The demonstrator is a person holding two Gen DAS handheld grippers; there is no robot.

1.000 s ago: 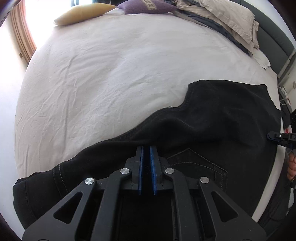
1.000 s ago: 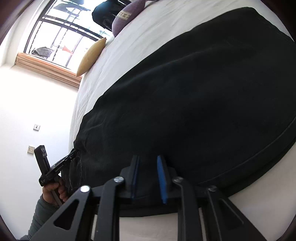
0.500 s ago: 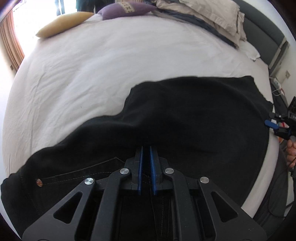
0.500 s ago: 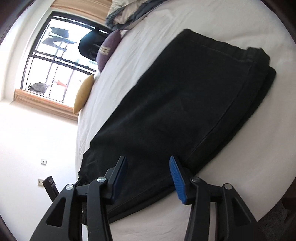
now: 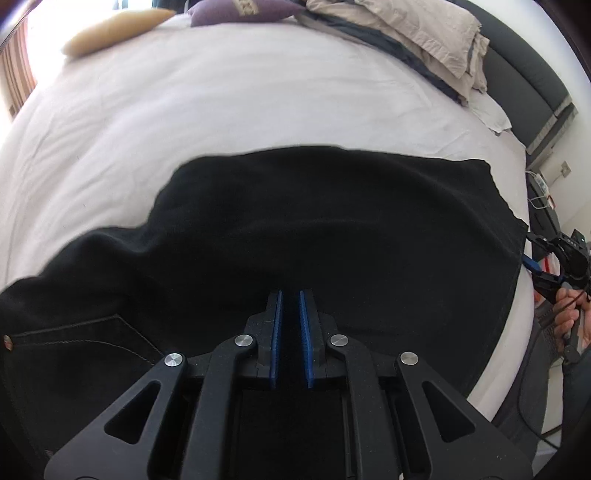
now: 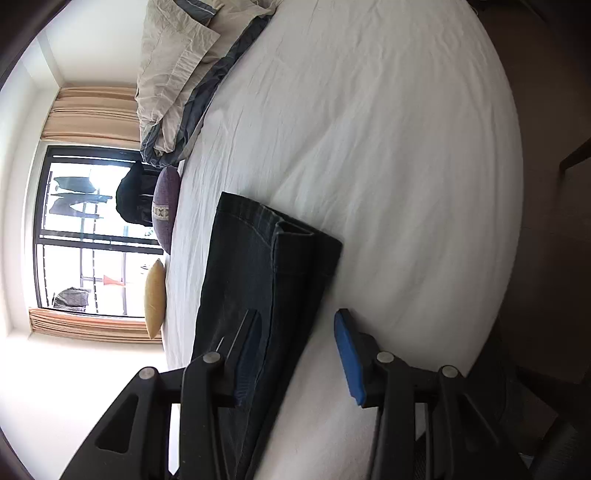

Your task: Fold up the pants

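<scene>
White bed sheet (image 6: 369,147) underlies the black pants (image 5: 332,229). Your left gripper (image 5: 291,314) stays clamped on their fabric; your right gripper (image 6: 295,354) is opening, pads clear of them.

Home bedroom, bed (image 5: 229,96), pillows (image 5: 417,33), curtains (image 6: 92,110)
</scene>
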